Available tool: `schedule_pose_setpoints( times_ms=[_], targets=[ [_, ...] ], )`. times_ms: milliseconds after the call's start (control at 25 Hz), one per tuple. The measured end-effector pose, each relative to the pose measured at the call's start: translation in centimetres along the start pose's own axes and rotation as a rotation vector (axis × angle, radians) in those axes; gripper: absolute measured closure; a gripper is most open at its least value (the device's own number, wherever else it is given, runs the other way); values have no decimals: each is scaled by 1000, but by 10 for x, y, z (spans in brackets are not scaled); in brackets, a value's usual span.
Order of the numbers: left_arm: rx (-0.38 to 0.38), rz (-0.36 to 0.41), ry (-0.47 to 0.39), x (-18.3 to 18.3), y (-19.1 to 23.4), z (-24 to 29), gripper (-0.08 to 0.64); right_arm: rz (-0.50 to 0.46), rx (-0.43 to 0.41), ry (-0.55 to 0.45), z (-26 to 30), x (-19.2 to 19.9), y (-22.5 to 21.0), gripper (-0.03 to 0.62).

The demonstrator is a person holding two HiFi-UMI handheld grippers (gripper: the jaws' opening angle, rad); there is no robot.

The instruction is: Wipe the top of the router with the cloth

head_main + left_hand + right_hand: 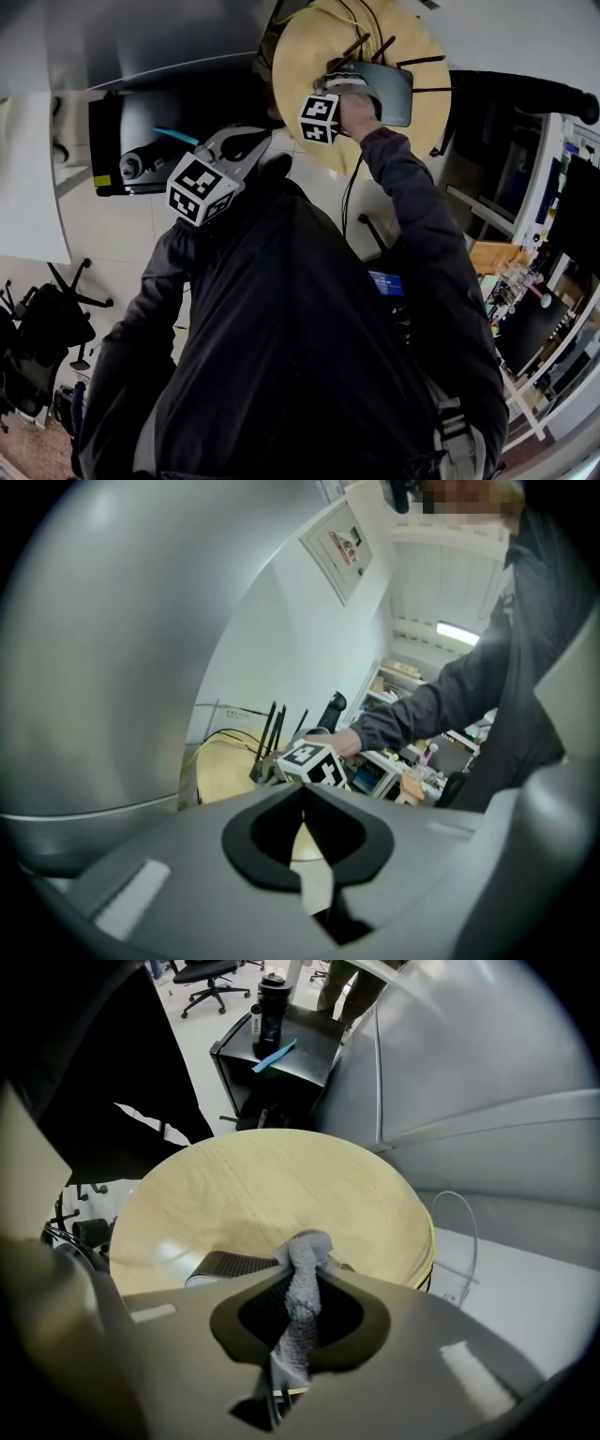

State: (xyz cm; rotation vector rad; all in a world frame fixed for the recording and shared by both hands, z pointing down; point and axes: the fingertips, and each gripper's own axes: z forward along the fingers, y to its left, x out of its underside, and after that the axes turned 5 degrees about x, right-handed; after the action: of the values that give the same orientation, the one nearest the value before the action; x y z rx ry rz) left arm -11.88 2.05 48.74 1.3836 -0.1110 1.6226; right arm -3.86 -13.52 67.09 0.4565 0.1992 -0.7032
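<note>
The dark grey router (382,91), with black antennas (274,731), lies on a round pale wooden table (300,56). My right gripper (345,77) is over the router's near end, shut on a grey knitted cloth (302,1288). The cloth bunches up between the jaws, and its tip hangs just above the router's vented edge (230,1266). My left gripper (239,145) is held back from the table at chest height. Its jaws (302,789) meet at the tips with nothing between them, and it points towards the right gripper's marker cube (312,761).
A black cabinet (281,1054) beyond the table carries a black flask (269,1007) and a blue strip. Yellow and black cables (225,735) run over the table's far side. An office chair (37,337) stands at the lower left and cluttered shelves (534,309) at the right.
</note>
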Motion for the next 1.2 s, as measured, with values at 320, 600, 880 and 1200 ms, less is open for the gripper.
schedule_pose_setpoints(
  times_ms=[320,600,880,1200],
  targets=[
    [41,29,14,-4,-1,7,569,-26,-43,3,-20,-9,40,560],
    [93,56,39,-4,-8,16,568,-171,64,57,-36,-12,81,560],
    [120,81,53,-5,-13,17,568,36,87,-18,-38,-15,87,560],
    [147,95,84,-1,-19,18,569,1052,-182,-393,-70,-30,105,560]
  ],
)
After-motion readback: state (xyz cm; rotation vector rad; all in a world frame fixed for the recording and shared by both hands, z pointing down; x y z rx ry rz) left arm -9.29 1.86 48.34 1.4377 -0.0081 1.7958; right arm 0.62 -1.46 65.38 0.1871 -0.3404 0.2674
